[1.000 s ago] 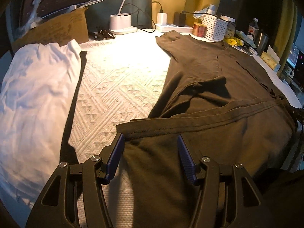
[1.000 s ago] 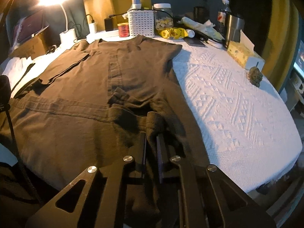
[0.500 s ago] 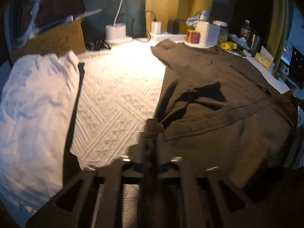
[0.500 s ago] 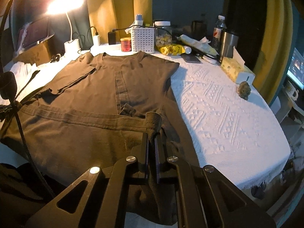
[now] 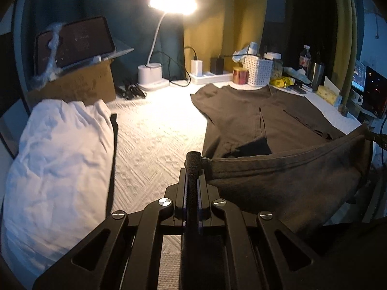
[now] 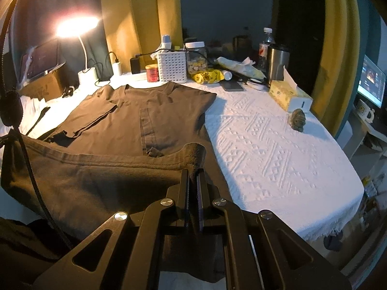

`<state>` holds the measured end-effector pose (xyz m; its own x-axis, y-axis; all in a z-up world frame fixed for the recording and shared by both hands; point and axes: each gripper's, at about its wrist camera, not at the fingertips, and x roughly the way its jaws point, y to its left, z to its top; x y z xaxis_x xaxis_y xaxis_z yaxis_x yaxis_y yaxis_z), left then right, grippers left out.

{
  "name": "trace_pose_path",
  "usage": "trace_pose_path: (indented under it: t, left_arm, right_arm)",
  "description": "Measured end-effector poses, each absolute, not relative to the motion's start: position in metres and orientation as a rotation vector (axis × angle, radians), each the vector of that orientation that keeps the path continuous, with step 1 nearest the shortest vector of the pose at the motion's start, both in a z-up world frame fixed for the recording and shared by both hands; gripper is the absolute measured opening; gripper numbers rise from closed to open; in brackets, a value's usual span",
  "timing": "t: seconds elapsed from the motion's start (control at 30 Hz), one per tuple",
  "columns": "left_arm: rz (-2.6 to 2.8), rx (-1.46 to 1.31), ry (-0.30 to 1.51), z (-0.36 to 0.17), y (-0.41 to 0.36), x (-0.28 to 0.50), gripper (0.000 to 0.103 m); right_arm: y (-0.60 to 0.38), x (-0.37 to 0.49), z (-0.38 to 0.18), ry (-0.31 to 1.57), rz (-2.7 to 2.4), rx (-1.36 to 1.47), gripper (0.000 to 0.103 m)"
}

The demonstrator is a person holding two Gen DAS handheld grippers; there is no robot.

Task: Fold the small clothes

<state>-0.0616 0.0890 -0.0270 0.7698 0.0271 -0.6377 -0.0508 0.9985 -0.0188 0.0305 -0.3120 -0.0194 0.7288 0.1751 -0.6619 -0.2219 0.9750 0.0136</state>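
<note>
Where it lay flat earlier, the brown shirt (image 5: pixel 285 178) hem now hangs lifted, both fingers clamped on it.

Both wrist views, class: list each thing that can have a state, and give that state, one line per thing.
Left gripper: shut on the brown shirt's hem.
Right gripper: shut on the hem's other corner.
Brown shirt: top spread flat, hem lifted off the table.
Desk lamp: on.
White garment: crumpled, unfolded.
Monitor: on.
</note>
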Motion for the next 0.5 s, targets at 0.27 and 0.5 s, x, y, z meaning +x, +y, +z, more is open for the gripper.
trace_pose_path:
  t: [0.27,0.5]
  left_arm:
    - [0.031,-0.032,0.672,-0.019,0.086,-0.053,0.004]
    - [0.033,-0.024,0.644,-0.006,0.084,-0.044,0.004]
  right_arm:
    - [-0.320,0.033,-0.014,0.705,0.214,-0.049,0.006]
    - [-0.321,0.039,-0.010,0.694,0.210,-0.035,0.006]
